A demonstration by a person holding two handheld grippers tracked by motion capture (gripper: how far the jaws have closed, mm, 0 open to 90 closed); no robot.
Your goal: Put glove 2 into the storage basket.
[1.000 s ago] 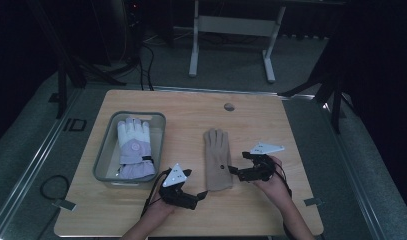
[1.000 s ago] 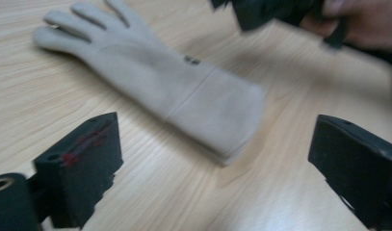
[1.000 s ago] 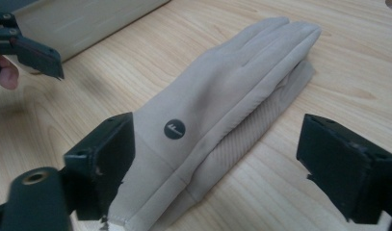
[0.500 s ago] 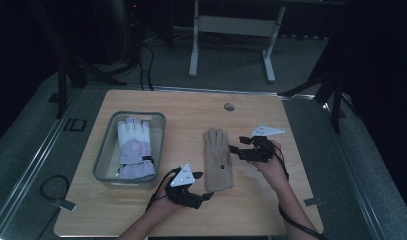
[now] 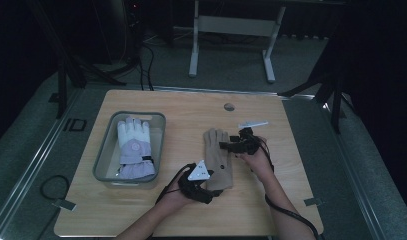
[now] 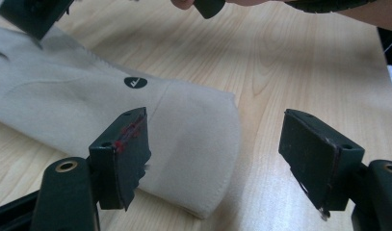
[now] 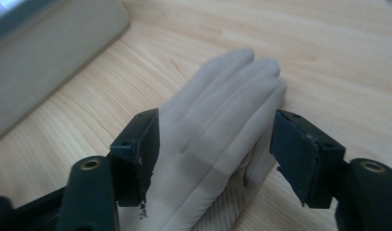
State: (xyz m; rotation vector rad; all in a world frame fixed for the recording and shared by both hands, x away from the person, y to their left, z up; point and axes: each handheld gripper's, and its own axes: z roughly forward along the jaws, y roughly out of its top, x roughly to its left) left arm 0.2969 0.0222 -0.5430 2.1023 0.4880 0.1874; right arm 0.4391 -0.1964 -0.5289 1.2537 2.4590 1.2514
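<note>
Beige glove, one, between two open hand-held grippers; one white glove in one tray

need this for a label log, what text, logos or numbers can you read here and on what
"ID": marking on the floor mat left of the table.
Round dark badge on the tan glove: a pale mark, too small to read.
Round emblem on the white glove in the grey bin: too blurred to read.

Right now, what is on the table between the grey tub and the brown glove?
Nothing: in the high view, only bare wooden table lies between the grey tub and the tan glove.
</note>
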